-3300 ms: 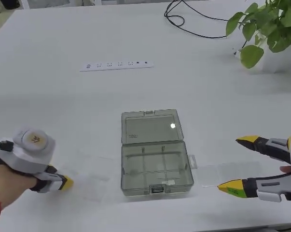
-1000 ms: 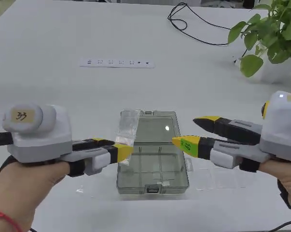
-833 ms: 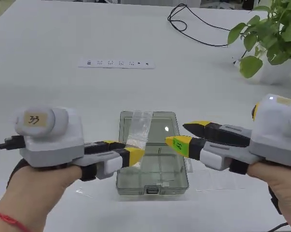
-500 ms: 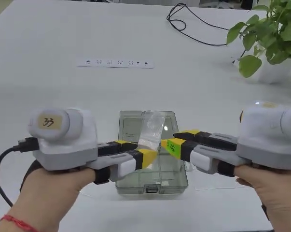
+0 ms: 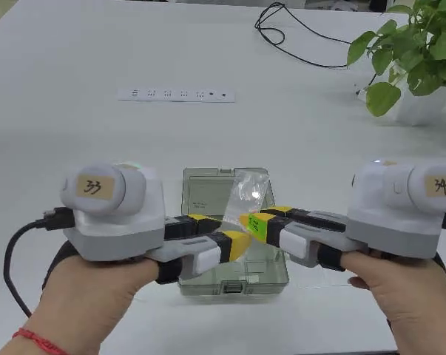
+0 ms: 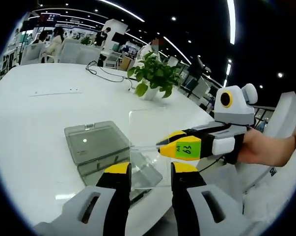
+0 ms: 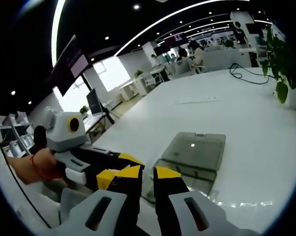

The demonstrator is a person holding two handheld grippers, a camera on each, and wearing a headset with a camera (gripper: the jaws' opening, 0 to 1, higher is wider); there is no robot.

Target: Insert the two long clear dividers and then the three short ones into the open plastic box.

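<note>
Above the open plastic box (image 5: 237, 278), left tool (image 5: 220, 229) clamps clear divider (image 5: 250, 194) across its width. At the divider's 3 o'clock edge, right tool (image 5: 262, 217) nips it, jaws nearly together.

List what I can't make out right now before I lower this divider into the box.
- Slots in the open plastic box: in the head view the left gripper and right gripper cover its inside; too small in both gripper views.
- Lower edge of the clear divider: hidden behind the gripper tips in the head view.
- Right gripper's grip: in the right gripper view the clear plastic is too faint between the jaws.
</note>
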